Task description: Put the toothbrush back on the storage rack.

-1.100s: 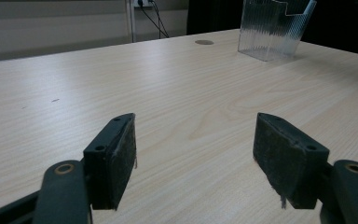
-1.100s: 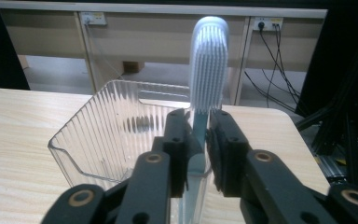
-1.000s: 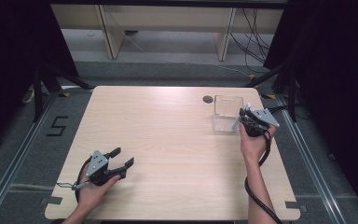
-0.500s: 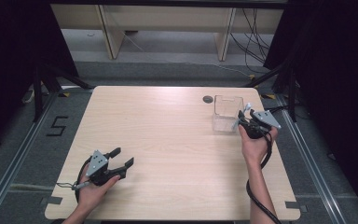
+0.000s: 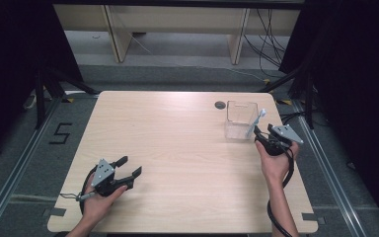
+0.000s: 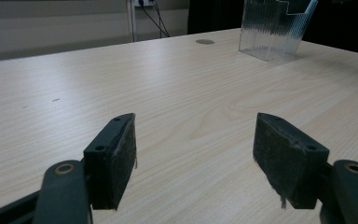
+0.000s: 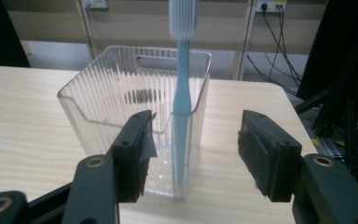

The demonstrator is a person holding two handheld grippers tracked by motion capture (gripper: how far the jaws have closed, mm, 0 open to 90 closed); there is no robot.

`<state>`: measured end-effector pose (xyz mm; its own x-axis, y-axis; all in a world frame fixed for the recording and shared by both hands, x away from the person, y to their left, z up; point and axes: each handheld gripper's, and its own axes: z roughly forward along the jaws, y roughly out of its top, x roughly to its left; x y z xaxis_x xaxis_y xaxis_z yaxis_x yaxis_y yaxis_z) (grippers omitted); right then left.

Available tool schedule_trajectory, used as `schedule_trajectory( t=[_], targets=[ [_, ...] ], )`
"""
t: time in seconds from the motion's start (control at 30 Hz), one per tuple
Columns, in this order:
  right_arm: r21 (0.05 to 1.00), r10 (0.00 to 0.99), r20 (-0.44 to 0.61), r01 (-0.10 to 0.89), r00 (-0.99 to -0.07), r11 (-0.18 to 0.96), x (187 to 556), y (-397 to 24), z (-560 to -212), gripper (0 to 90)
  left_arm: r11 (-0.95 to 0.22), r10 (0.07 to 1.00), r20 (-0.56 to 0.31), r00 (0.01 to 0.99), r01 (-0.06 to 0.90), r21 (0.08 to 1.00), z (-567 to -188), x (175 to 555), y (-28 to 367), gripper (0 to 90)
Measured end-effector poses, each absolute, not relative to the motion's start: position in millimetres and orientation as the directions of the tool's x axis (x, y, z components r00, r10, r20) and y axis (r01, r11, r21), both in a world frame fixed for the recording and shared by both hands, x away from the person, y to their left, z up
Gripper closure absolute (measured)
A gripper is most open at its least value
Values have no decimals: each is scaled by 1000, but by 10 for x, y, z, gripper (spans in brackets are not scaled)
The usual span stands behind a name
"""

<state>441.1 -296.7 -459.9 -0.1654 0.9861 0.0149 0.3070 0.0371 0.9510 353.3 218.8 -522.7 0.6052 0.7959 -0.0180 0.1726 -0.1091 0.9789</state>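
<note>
A clear ribbed container (image 5: pixel 240 120) is seen at the upper right of the table (image 5: pixel 177 148), with a light blue toothbrush (image 7: pixel 182 93) stood inside it, leaning at its near corner. The right gripper (image 5: pixel 262 137) is held just beside the container, jaws wide apart and empty. At lower left, the left gripper (image 5: pixel 129 167) is likewise spread open, nothing held.

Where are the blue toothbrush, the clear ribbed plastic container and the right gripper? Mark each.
blue toothbrush (image 7: pixel 182 88): right gripper view, handle.
clear ribbed plastic container (image 7: pixel 102 95): right gripper view, front wall.
right gripper (image 5: pixel 259 132): high view, between its fingertips.
</note>
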Motion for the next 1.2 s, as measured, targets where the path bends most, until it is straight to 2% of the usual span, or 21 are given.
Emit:
schedule_trajectory(
  t=[0.27, 0.5, 0.63, 0.8, 0.97, 1.0, 1.03, 1.17, 1.2],
  targets=[
    [937, 985, 37, 349, -170, 25, 4211, -2937, -4639, 450, -103, 794, -21, 607, 168, 980, -5230, 3535, 2185, 295],
    [933, 978, -2, 352, -208, 76, 4016, -2953, -4718, 449, -103, 794, -21, 607, 168, 980, -5230, 3536, 2184, 295],
    [924, 974, 48, 380, -224, 41, 3873, -2934, -4774, 449, -103, 795, -20, 606, 168, 980, -5230, 3534, 2186, 295],
    [922, 971, 29, 383, -237, 66, 3789, -2955, -4814, 448, -102, 795, -20, 607, 166, 981, -5231, 3533, 2185, 295],
    [917, 975, 50, 396, -215, 40, 3647, -2926, -4892, 449, -109, 804, -25, 594, 189, 976, -5223, 3509, 2188, 295],
    [922, 969, 42, 384, -242, 56, 3643, -2943, -4918, 449, -110, 805, -25, 593, 190, 976, -5223, 3508, 2188, 295],
    [920, 975, 44, 390, -218, 45, 3615, -2928, -4927, 449, -108, 803, -25, 595, 187, 976, -5224, 3507, 2186, 295],
    [919, 970, 49, 391, -238, 50, 3567, -2937, -4991, 450, -106, 805, -28, 593, 190, 976, -5224, 3493, 2182, 295],
    [918, 975, 69, 397, -213, 22, 3548, -2921, -4994, 451, -103, 805, -31, 592, 192, 976, -5225, 3489, 2181, 296]
  ],
)
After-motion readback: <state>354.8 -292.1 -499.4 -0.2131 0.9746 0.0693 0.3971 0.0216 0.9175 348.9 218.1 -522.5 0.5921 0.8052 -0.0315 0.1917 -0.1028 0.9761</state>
